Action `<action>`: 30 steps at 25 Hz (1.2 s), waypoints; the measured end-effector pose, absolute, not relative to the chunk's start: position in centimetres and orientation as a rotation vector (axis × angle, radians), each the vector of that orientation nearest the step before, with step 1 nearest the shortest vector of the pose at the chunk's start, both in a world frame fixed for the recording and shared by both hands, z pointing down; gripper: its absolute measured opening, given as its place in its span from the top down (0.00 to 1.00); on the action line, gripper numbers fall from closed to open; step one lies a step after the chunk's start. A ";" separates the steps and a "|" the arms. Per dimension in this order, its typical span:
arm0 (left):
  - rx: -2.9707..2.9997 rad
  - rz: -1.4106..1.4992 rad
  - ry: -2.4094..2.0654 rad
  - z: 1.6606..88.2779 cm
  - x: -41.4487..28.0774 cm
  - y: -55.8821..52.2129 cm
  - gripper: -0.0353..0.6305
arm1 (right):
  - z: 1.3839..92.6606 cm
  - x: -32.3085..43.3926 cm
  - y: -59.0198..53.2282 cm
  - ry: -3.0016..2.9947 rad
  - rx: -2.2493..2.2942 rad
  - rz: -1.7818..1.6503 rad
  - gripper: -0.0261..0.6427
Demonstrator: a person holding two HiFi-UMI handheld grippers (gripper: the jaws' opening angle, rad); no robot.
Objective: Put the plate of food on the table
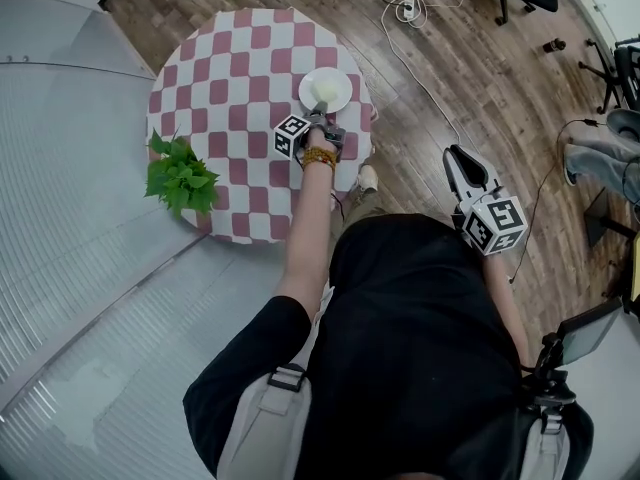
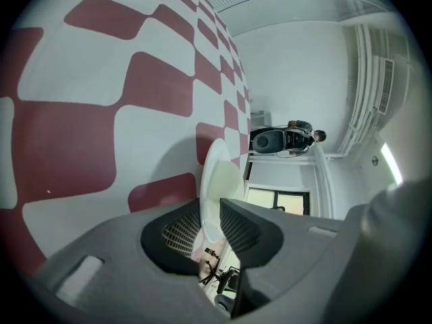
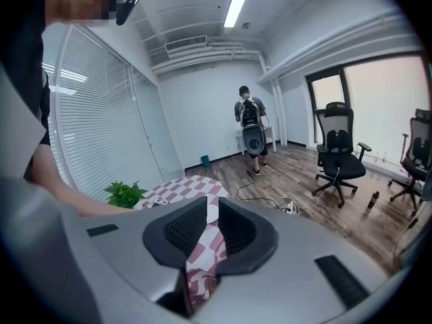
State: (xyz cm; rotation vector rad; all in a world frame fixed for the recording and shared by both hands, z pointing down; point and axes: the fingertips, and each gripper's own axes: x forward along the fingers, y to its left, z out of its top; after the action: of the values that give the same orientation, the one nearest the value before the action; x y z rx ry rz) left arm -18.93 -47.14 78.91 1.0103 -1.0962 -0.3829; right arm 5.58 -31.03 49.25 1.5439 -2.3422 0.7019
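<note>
White plate of food (image 1: 306, 88) flat on checkered bench (image 1: 215, 78), left gripper (image 1: 319, 117) jaws slack around its rim, right gripper (image 3: 210, 223) jaws slightly apart, empty

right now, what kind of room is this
Probably an office or lab room rather than a home: rolling office chairs, slatted blinds along one wall, and a power strip lying near the checked table.
</note>
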 end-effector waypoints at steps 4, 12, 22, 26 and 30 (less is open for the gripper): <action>0.987 -0.327 -1.076 79.7 -18.7 -46.0 0.81 | 49.1 4.4 -31.1 -2.364 1.496 0.689 0.87; 0.959 -0.266 -1.046 81.3 -18.2 -43.8 0.76 | 49.0 2.6 -31.5 -2.393 1.419 0.660 0.87; 0.967 -0.304 -1.041 80.6 -20.8 -41.7 0.75 | 49.0 -0.4 -31.9 -2.456 1.303 0.638 0.87; 0.978 -0.304 -1.039 80.6 -21.7 -39.7 0.75 | 49.2 -1.4 -31.5 -2.478 1.266 0.638 0.87; 0.975 -0.331 -1.043 80.7 -22.6 -37.6 0.75 | 50.1 -2.9 -31.6 -2.492 1.188 0.628 0.87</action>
State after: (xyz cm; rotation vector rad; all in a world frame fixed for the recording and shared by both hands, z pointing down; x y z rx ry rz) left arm -22.58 -37.55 80.73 0.9747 -1.0429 -0.3306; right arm -2.88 -31.60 50.13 1.1883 -2.4925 0.6283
